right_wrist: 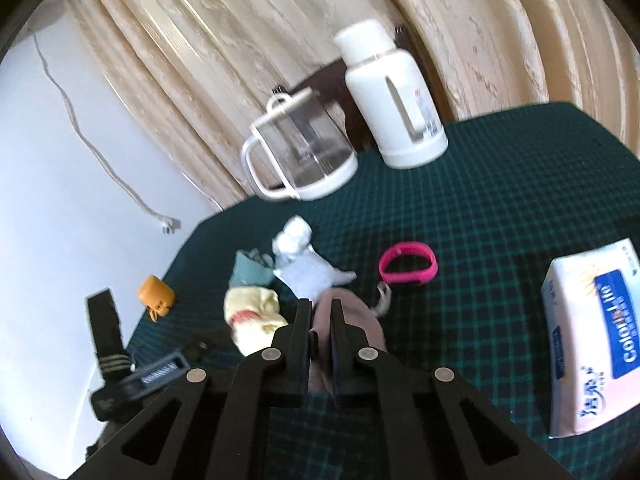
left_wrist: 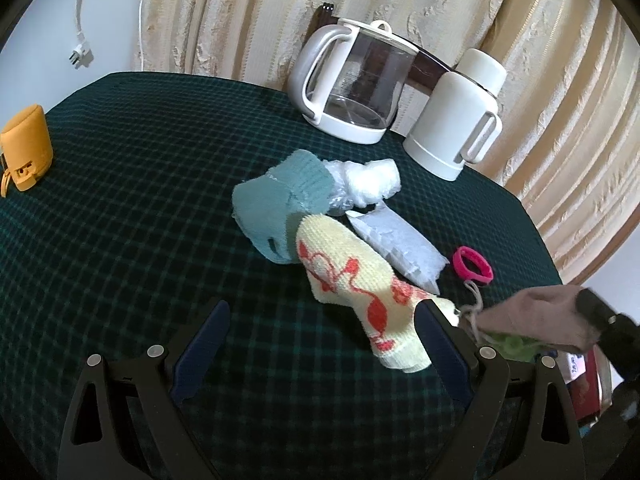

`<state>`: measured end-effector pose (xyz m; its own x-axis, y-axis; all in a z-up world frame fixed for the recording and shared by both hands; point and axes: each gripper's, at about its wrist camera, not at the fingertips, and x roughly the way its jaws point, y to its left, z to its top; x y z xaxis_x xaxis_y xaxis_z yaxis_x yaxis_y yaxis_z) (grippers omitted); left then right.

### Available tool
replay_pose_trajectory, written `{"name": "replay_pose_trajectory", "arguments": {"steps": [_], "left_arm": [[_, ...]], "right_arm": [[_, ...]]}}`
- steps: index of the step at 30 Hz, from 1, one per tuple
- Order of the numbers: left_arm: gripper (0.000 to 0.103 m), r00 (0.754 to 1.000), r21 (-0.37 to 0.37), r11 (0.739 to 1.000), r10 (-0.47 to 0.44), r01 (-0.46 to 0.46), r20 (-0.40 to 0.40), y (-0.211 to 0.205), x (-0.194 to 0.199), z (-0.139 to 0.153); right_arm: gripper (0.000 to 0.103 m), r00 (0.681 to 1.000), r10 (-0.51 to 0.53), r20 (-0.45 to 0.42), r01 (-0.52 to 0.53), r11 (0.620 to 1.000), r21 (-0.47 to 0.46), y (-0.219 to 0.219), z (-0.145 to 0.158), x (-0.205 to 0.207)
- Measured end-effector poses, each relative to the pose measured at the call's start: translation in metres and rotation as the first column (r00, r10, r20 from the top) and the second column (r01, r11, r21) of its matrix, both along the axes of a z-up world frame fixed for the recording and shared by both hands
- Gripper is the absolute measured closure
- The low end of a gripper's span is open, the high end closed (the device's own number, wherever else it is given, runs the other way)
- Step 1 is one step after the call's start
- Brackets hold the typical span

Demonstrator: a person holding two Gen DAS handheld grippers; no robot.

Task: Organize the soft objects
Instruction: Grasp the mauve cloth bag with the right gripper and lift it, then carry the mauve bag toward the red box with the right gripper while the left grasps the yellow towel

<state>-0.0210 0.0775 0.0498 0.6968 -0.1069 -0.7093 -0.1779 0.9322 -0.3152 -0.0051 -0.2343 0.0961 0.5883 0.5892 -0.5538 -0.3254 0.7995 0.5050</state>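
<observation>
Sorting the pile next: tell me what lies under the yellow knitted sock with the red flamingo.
The yellow knitted sock overlaps the lower edge of the teal knitted glove; elsewhere it rests on the dark green checked tablecloth. Anything beneath its middle is hidden.

On the desk (left_wrist: pixel 120 200) lie two knitted pieces: one teal (left_wrist: pixel 276 212) and one yellow sock with red pattern (left_wrist: pixel 360 296). Beside them are one white plastic wad (left_wrist: pixel 368 180) and one pale packet (left_wrist: pixel 400 248). There is one pink band (right_wrist: pixel 408 268), one brownish pouch (right_wrist: pixel 360 316), one orange case (left_wrist: pixel 28 152), one tissue pack (right_wrist: pixel 592 336), one glass jug (left_wrist: pixel 352 84) and one white flask (left_wrist: pixel 460 116).
</observation>
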Motion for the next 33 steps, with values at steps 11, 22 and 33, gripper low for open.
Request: {"name": "replay_pose_trajectory", "arguments": {"steps": [11, 22, 33], "left_arm": [[0.009, 1.0, -0.013, 1.0, 0.006, -0.006, -0.012, -0.006, 0.004, 0.001], [0.009, 1.0, -0.017, 1.0, 0.012, -0.012, -0.019, -0.008, 0.009, -0.004], [0.009, 1.0, -0.022, 1.0, 0.013, -0.013, -0.017, -0.007, 0.009, -0.003]], "right_arm": [[0.095, 0.991, -0.037, 0.13, 0.035, 0.999, 0.015, -0.019, 0.037, -0.024], [0.041, 1.0, -0.028, -0.003, 0.027, 0.991, -0.135, -0.007, -0.032, -0.015], [0.053, 0.998, -0.046, -0.051, 0.026, 0.938, -0.345, 0.011, -0.076, 0.005]]}}
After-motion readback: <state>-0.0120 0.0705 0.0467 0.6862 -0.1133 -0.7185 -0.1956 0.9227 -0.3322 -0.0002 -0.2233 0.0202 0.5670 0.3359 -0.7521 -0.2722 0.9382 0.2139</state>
